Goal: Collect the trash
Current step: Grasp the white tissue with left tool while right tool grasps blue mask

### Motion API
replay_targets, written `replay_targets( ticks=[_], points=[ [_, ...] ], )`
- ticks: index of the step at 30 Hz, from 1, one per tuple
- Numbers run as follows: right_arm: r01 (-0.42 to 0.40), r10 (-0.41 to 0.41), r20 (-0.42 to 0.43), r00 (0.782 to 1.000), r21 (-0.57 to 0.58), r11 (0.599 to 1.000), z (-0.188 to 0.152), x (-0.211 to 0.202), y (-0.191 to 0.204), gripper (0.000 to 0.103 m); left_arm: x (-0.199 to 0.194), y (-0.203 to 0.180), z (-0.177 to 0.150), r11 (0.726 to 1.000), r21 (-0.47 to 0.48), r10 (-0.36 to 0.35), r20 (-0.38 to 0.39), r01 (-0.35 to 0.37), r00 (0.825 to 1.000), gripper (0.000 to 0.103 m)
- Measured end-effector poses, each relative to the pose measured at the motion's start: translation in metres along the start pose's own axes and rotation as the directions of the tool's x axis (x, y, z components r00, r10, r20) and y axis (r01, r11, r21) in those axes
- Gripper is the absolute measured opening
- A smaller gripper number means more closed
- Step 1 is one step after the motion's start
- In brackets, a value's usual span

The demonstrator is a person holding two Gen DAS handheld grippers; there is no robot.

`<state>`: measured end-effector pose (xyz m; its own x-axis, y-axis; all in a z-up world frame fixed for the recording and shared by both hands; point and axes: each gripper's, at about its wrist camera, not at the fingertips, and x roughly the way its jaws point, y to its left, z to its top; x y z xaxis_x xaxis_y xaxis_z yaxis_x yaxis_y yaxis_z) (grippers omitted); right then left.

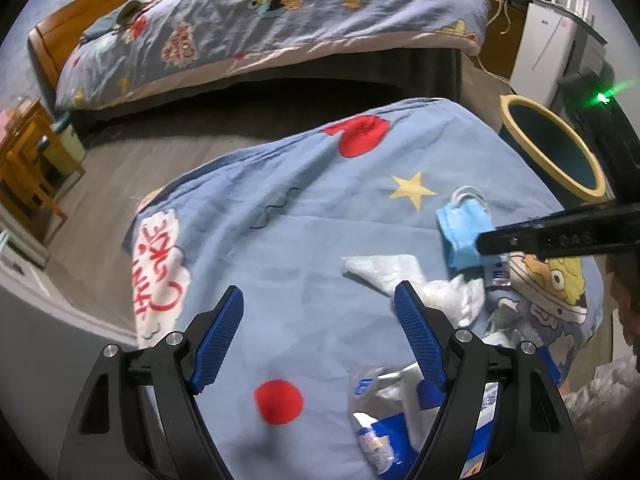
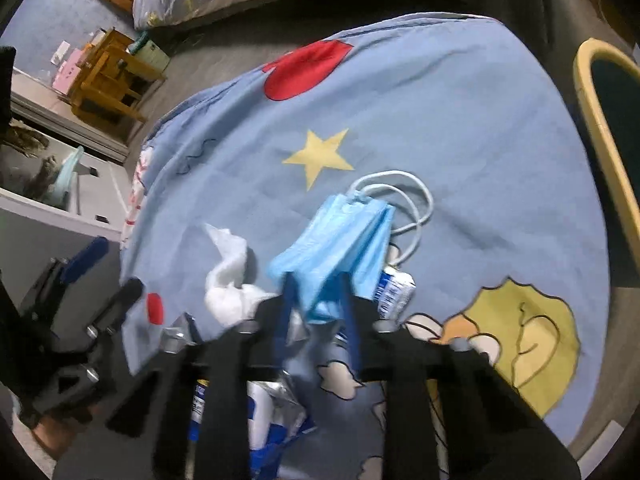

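A folded blue face mask (image 2: pixel 340 240) with white ear loops lies on the blue cartoon blanket (image 2: pixel 440 120). My right gripper (image 2: pixel 318 292) is shut on the mask's near edge. The mask also shows in the left wrist view (image 1: pixel 460 236), with the right gripper's black finger across it. My left gripper (image 1: pixel 318 308) is open and empty above the blanket. A crumpled white tissue (image 1: pixel 400 276) lies beside its right finger and shows in the right wrist view (image 2: pixel 230 276). A blue and silver wrapper (image 1: pixel 384 420) lies under the left gripper.
A round bin (image 1: pixel 556 148) with a yellow rim and dark inside stands on the floor right of the blanket, also in the right wrist view (image 2: pixel 600 120). A second bed (image 1: pixel 260 32) stands behind. Wooden furniture (image 1: pixel 24 168) stands at left. A white appliance (image 1: pixel 540 52) stands at back right.
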<state>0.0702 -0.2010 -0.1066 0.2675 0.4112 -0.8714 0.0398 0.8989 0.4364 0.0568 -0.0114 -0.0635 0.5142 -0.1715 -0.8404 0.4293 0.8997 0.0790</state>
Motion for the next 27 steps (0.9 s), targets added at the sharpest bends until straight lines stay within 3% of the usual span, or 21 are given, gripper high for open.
replay_targets(
  ticks=[3,8,10,12,17,20,23,27],
  points=[
    [-0.032,0.032,0.034,0.999,-0.004,0.999,0.003,-0.008,0.0,0.006,0.002,-0.013,0.002,0.999,0.025,-0.032,-0.002,0.032,0.999,0.078],
    [-0.043,0.042,0.106,0.993,0.011,0.999,0.011,-0.031,-0.008,0.005,0.014,-0.034,0.007,0.993,0.028,-0.11,-0.034,0.111,0.993,0.077],
    [-0.046,0.043,0.133,0.99,0.016,0.999,0.014,-0.041,-0.013,0.005,0.02,-0.044,0.01,0.989,0.033,-0.141,-0.056,0.143,0.988,0.069],
    [-0.039,0.037,0.15,0.988,0.007,0.999,0.017,-0.047,-0.015,0.005,0.029,-0.054,0.012,0.985,0.038,-0.166,-0.092,0.17,0.982,0.054],
    [-0.021,0.021,0.169,0.985,-0.003,1.0,0.022,-0.055,-0.023,0.005,0.052,-0.064,0.008,0.986,0.032,-0.158,-0.168,0.166,0.973,0.033],
    [-0.009,0.01,0.174,0.985,-0.012,1.0,0.026,-0.055,-0.024,0.005,0.051,-0.062,0.011,0.985,0.036,-0.164,-0.146,0.171,0.976,0.025],
    [-0.02,0.021,0.192,0.981,-0.006,1.0,0.029,-0.06,-0.024,0.005,0.035,-0.061,0.018,0.987,0.057,-0.146,-0.067,0.15,0.987,0.024],
    [-0.033,0.034,0.228,0.973,-0.009,0.999,0.033,-0.071,-0.024,0.005,0.02,-0.057,0.028,0.988,0.059,-0.142,-0.006,0.142,0.99,0.024]
  ],
)
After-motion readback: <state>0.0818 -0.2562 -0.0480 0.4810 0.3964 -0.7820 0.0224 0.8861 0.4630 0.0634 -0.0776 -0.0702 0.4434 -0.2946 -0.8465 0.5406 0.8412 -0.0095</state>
